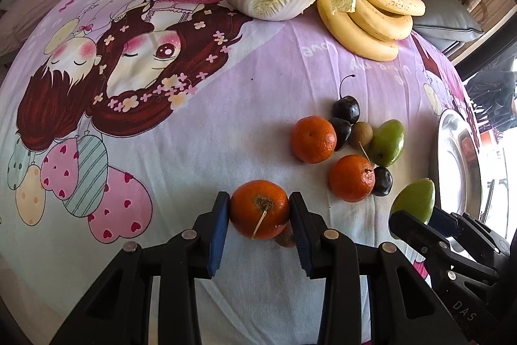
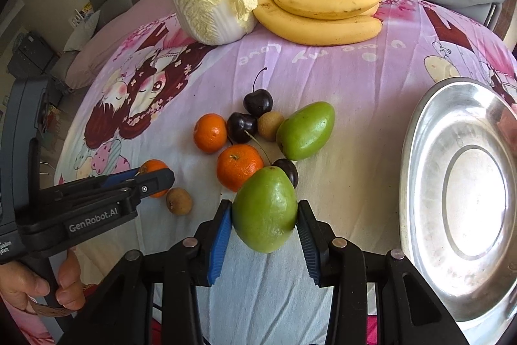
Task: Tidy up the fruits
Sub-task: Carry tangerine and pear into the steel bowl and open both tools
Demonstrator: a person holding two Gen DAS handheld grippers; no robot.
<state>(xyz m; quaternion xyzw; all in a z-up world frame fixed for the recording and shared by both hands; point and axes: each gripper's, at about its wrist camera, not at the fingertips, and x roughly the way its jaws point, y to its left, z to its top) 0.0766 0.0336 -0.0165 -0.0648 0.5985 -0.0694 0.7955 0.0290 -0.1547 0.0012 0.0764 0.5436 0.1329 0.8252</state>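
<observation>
Both tools are black plastic with forked, angular arms. The left gripper (image 1: 259, 223) has two fingers lined with ribbed blue pads (image 1: 218, 235), and round silver rivets sit at the finger joints. The right gripper (image 2: 264, 227) is built the same, blue pads and silver rivets alike. In the right wrist view, at 9 o'clock, the left tool's side reads "GenRobot.AI" in white, with a small screw near its tip. In the left wrist view, at 4 o'clock, the right tool's body shows the white letters "DAS".
</observation>
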